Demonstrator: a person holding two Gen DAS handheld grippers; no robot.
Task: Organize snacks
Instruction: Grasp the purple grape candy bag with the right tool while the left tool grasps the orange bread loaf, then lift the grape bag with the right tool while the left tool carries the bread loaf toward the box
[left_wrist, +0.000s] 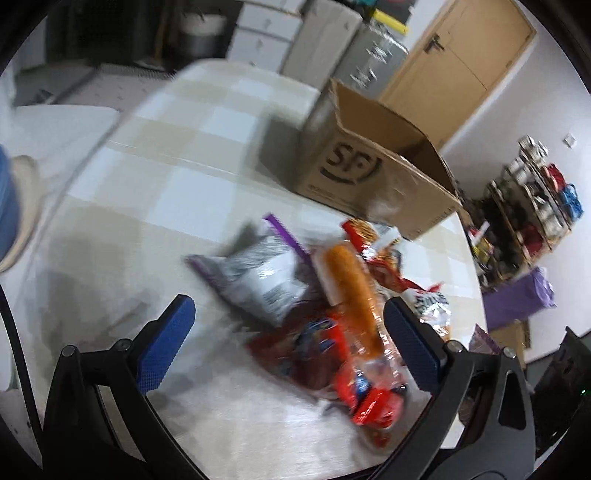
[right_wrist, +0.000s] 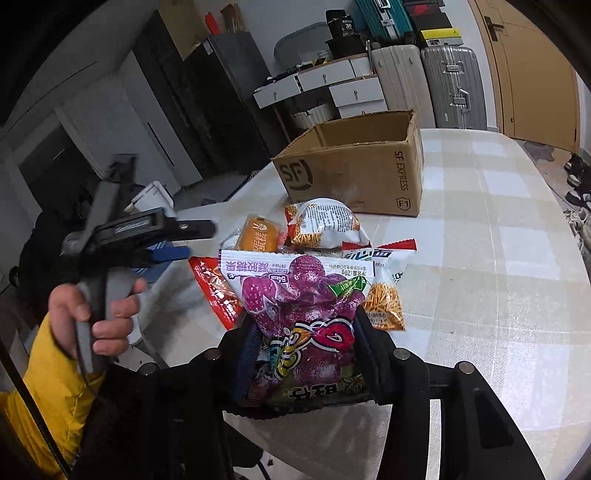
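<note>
A pile of snack packets lies on the checked tablecloth before an open SF cardboard box, which also shows in the right wrist view. My right gripper is shut on a purple gummy-candy bag and holds it above the pile. My left gripper is open and empty, over the pile's near side; it also shows in the right wrist view. Under it lie a silver-and-purple bag, an orange bread stick in clear wrap and red packets.
Noodle-snack packets and a small cake packet lie between the held bag and the box. Suitcases, white drawers and a wooden door stand behind the table. A shelf stands off the table's right edge.
</note>
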